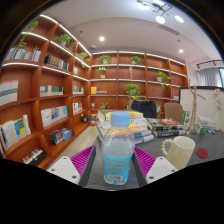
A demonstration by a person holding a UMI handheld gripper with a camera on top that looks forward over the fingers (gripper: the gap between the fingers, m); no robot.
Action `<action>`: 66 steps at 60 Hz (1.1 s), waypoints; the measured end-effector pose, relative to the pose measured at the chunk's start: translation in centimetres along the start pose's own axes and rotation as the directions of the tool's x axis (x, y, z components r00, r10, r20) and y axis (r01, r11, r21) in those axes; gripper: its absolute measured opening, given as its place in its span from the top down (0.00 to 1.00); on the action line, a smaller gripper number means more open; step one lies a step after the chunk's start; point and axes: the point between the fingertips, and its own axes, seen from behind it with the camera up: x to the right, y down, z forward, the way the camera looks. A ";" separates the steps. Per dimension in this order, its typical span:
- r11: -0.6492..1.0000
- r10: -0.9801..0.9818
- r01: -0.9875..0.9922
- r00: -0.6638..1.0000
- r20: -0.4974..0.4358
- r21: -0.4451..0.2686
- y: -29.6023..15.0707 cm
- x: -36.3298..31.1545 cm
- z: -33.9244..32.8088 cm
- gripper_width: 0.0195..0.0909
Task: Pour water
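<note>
A clear plastic water bottle [117, 150] with a blue cap and a pale label stands upright on the grey table [60, 152], between the fingers of my gripper [114, 152]. The purple pads [84, 158] flank it, a thin strip of table showing at each side, so the gripper is open around it. A white mug [180, 150] stands on the table just right of the right finger, its handle toward me.
Stacked books [158, 128] lie on the table beyond the bottle. Wooden bookshelves [45, 95] line the left wall and the back wall, with plants on them. A dark chair [146, 107] stands behind the table.
</note>
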 end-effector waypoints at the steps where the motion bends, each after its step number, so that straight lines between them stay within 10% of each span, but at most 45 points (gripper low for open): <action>1: 1.000 0.002 -0.002 1.000 -0.005 0.002 -0.1 0.1 0.2 0.32; 6: 1.000 0.006 -0.007 0.999 -0.044 -0.010 0.2 1.1 0.7 0.64; 17: 0.998 0.055 -0.055 0.998 -0.010 -0.001 0.2 1.0 0.8 0.81; 37: 0.874 0.486 -0.487 0.873 0.047 0.002 -1.0 3.3 0.7 0.81; 51: 0.373 0.907 -0.927 0.372 0.195 0.036 -6.0 6.4 0.6 0.81; 66: -0.190 0.949 -0.982 -0.185 0.255 -0.005 -8.4 10.7 1.4 0.80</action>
